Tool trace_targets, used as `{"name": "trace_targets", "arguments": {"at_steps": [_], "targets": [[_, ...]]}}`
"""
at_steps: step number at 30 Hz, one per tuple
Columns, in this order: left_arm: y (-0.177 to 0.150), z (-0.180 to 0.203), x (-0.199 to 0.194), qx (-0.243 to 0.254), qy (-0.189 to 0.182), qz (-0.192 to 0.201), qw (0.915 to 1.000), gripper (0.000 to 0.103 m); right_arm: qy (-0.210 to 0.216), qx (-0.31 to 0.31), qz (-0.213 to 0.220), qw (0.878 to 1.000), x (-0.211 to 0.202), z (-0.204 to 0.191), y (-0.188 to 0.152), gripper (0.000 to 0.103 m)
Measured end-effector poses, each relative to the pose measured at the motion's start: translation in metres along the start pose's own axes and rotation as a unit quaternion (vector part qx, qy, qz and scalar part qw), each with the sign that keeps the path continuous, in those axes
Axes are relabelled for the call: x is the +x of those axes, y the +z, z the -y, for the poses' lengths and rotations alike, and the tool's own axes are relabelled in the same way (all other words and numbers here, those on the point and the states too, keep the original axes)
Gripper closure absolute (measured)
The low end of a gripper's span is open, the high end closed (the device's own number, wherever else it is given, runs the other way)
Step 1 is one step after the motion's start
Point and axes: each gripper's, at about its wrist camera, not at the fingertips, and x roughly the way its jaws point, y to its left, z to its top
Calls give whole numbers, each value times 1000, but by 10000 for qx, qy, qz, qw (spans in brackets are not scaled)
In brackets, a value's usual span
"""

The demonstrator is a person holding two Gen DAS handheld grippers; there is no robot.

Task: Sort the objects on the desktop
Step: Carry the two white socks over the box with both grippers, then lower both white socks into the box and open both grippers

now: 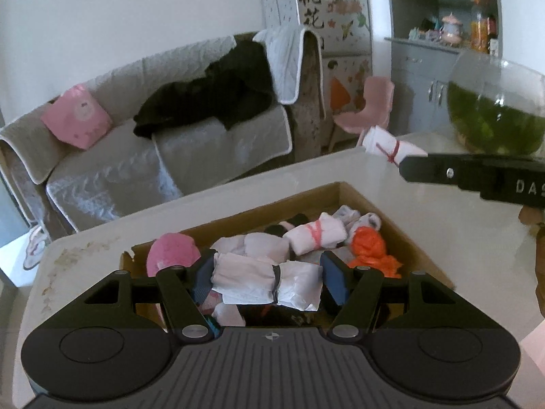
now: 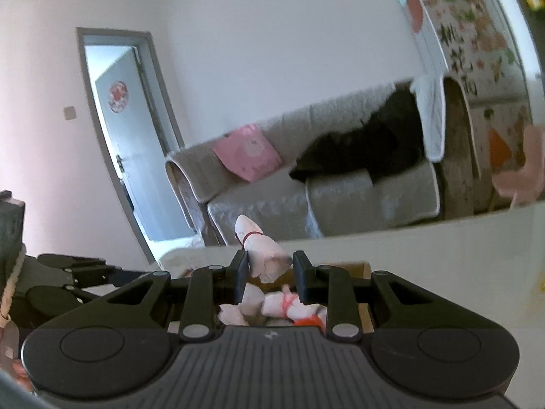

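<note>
Rolled white bundles: two held, one black-banded point(image 1: 269, 284) clamped in left tongs point(image 1: 269, 281) over the cardboard box point(image 1: 402, 235), one red-banded point(image 2: 264, 248) clamped in right tongs point(image 2: 269, 274). One fishbowl point(image 1: 494, 109) on worktop point(image 1: 442, 214). Lettering "DAS" legible.

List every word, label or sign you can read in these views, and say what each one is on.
"DAS", cut off by the frame edge: white letters on the right claw, seen from the left wrist view.
"桃花": black brush characters on the floral panel behind the sofa; a further character below is hidden.
Pink box on the sofa: small print, too blurred to read.
Round red door sign: unreadable.
</note>
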Motion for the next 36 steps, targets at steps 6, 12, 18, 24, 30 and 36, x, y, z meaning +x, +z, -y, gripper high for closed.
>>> {"name": "trace_targets", "arguments": {"at_steps": [6, 12, 18, 24, 30, 36], "targets": [[2, -2, 25, -4, -34, -194, 9998, 32, -107, 233, -304, 9992, 15, 2, -10, 77], [2, 5, 36, 132, -57, -277, 9995, 32, -167, 26, -459, 9988, 20, -11, -13, 77], [1, 7, 47, 162, -76, -391, 9991, 32, -259, -61, -564, 9981, 26, -9, -14, 77], [0, 10, 56, 194, -77, -484, 9986, 32, -327, -105, -715, 9968, 36, -7, -16, 77], [2, 5, 61, 23, -107, -570, 9983, 28, -366, -63, -771, 9963, 39, -3, -18, 74], [1, 3, 59, -13, -77, -575, 9983, 23, -355, -52, -717, 9968, 36, -3, -17, 72]]}}
